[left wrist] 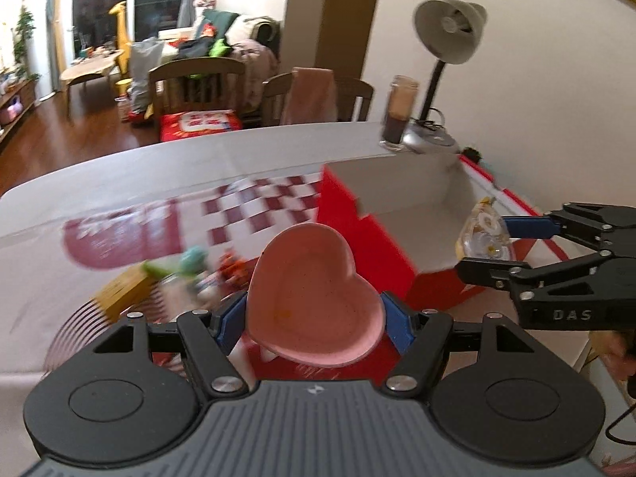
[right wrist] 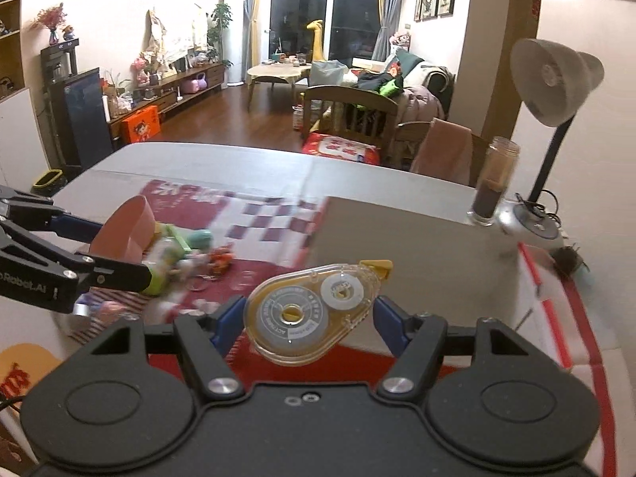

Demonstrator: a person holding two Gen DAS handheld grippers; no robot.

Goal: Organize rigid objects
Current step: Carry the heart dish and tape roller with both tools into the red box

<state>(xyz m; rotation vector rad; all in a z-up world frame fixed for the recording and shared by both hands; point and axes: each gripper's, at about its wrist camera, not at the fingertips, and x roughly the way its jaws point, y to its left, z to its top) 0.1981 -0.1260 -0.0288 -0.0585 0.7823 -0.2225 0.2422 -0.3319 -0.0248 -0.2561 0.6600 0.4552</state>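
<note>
My left gripper (left wrist: pixel 314 318) is shut on a pink heart-shaped dish (left wrist: pixel 314 298), held above the table beside the red box (left wrist: pixel 365 238). The dish also shows edge-on in the right wrist view (right wrist: pixel 125 234). My right gripper (right wrist: pixel 308 322) is shut on a clear and yellow correction tape dispenser (right wrist: pixel 310 314), held over the box's open white inside (right wrist: pixel 417 246). In the left wrist view the right gripper (left wrist: pixel 483 244) holds the dispenser (left wrist: pixel 483 234) above the box's right part.
Small toys and a yellow block (left wrist: pixel 123 290) lie on the red checked cloth (left wrist: pixel 254 202) left of the box. A glass jar (left wrist: pixel 397 111) and a desk lamp (left wrist: pixel 449 31) stand behind the box. Chairs (left wrist: pixel 198 83) stand at the table's far edge.
</note>
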